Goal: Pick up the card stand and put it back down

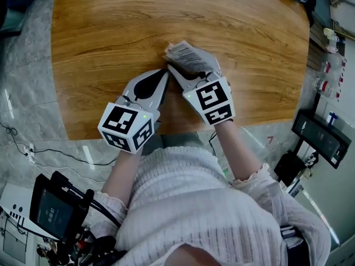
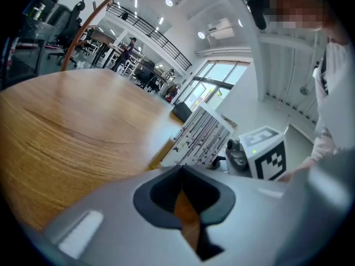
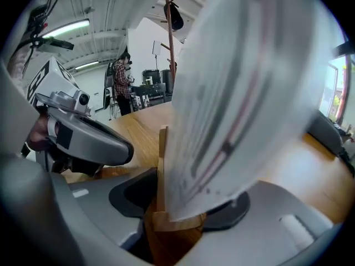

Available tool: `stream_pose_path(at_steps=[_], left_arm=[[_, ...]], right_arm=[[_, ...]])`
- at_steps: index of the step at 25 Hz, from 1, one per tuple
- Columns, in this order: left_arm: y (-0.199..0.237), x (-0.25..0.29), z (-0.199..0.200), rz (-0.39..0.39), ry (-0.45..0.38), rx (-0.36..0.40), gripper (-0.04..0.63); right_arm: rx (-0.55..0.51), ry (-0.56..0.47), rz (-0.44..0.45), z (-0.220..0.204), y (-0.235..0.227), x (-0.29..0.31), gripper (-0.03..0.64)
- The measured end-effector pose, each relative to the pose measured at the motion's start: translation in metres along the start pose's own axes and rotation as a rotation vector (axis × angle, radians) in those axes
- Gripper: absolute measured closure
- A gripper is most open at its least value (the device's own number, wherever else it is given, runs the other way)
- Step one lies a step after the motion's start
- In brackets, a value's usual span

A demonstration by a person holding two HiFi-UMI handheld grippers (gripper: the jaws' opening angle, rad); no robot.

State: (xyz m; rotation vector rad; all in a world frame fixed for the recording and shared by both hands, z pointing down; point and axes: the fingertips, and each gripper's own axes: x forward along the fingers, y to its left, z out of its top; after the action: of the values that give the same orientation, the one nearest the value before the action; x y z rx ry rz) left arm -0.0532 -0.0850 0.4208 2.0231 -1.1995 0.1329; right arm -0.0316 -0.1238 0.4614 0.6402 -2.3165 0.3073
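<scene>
The card stand is a small wooden holder with a printed white card, standing near the middle of the wooden table. My right gripper has its jaws round the stand. In the right gripper view the wooden base sits between the pads and touches both, with the card rising just ahead. My left gripper lies just left of the stand with its tips together and nothing in them. In the left gripper view the card leans ahead to the right, beside the right gripper's marker cube.
The table's near edge curves just under both hands. A screen device with cables sits on the floor at lower left. Black equipment stands at the right. The far half of the tabletop is bare wood.
</scene>
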Motion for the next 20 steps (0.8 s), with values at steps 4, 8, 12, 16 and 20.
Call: stream_pose_path(at_steps=[4, 8, 12, 16, 20], left_arm=[[-0.001, 0.000, -0.001, -0.001, 0.004, 0.001, 0.588], [0.000, 0.001, 0.001, 0.001, 0.002, 0.009, 0.588], [0.004, 0.000, 0.001, 0.008, 0.002, 0.013, 0.588], [0.016, 0.007, 0.000, 0.012, -0.003, 0.024, 0.588], [0.022, 0.021, 0.004, 0.007, -0.014, 0.055, 0.588]], right_arm=[[-0.026, -0.008, -0.011, 0.000, 0.001, 0.000, 0.386], [-0.047, -0.016, -0.004, 0.002, 0.001, 0.001, 0.416], [-0.035, -0.036, -0.011, 0.002, -0.001, 0.001, 0.425], [0.010, -0.074, -0.009, 0.000, -0.008, 0.009, 0.428], [0.017, -0.104, -0.006, 0.001, -0.017, 0.013, 0.428]])
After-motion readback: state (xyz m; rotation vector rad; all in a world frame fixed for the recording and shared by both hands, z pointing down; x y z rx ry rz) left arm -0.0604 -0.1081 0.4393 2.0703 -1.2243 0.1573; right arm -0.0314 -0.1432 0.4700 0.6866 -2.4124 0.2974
